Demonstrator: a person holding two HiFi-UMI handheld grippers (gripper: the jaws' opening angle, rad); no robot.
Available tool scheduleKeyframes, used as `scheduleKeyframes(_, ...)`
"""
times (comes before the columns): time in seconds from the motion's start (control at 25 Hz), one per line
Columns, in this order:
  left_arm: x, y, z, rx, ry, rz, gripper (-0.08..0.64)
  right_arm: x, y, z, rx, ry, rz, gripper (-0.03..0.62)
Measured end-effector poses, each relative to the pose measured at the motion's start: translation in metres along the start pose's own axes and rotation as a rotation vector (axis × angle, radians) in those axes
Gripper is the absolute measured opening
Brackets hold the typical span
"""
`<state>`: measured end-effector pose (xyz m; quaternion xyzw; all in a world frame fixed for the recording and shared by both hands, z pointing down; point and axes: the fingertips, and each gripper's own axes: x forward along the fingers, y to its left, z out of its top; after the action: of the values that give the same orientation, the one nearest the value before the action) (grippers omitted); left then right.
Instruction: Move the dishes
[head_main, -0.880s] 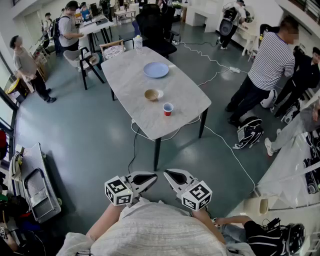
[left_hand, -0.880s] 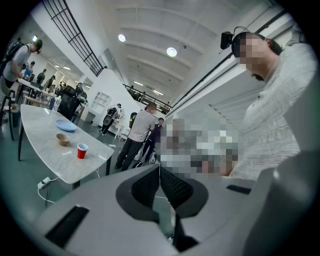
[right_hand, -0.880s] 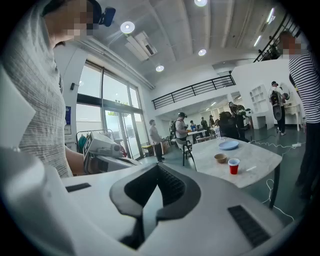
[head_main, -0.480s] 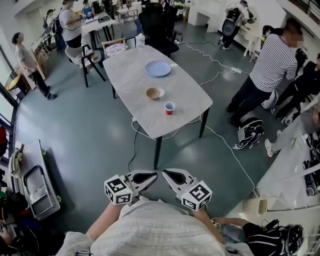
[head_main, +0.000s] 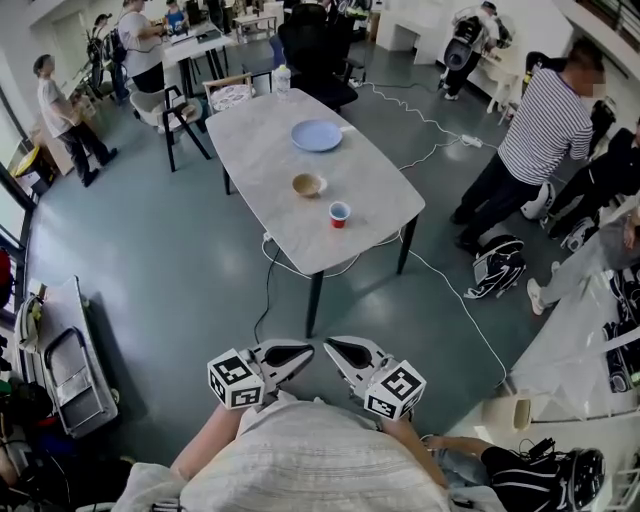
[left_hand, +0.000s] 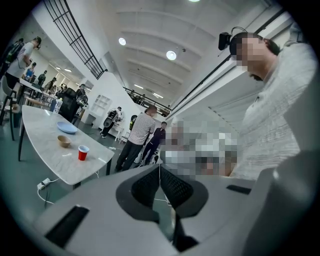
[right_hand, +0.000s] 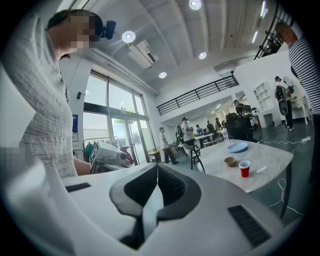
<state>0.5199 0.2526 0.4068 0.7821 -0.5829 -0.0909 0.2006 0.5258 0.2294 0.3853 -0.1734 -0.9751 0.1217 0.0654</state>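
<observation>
Bystander (head_main: 58, 105) at left walking off; wearer barely shifting. Left gripper (head_main: 288, 354) and right gripper (head_main: 343, 352) staying near chest, both pressed together, pinching nothing. Blue plate (head_main: 318, 135), bowl (head_main: 307, 185) and red cup (head_main: 340, 213) sitting untouched on table (head_main: 262, 140), well ahead. Task seemingly not begun; approach and all moving remaining.

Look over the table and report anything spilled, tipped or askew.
Nothing stands out. The blue plate, brown bowl and red cup sit upright and apart on the table, with no spill visible. Only a white cable trails loose across the floor beside it.
</observation>
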Motion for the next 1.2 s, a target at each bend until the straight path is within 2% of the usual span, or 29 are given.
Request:
scheduleKeyframes(0.72, -0.011, 0.014, 0.001, -0.024, -0.015, 0.004, 0.021, 0.021, 0.003, -0.005, -0.002, 0.028, 0.016, 0.018)
scheduleKeyframes(1.2, -0.037, 0.070, 0.023, -0.050, -0.050, 0.032, 0.021, 0.080, -0.011, 0.001, 0.009, 0.058, 0.038, 0.018)
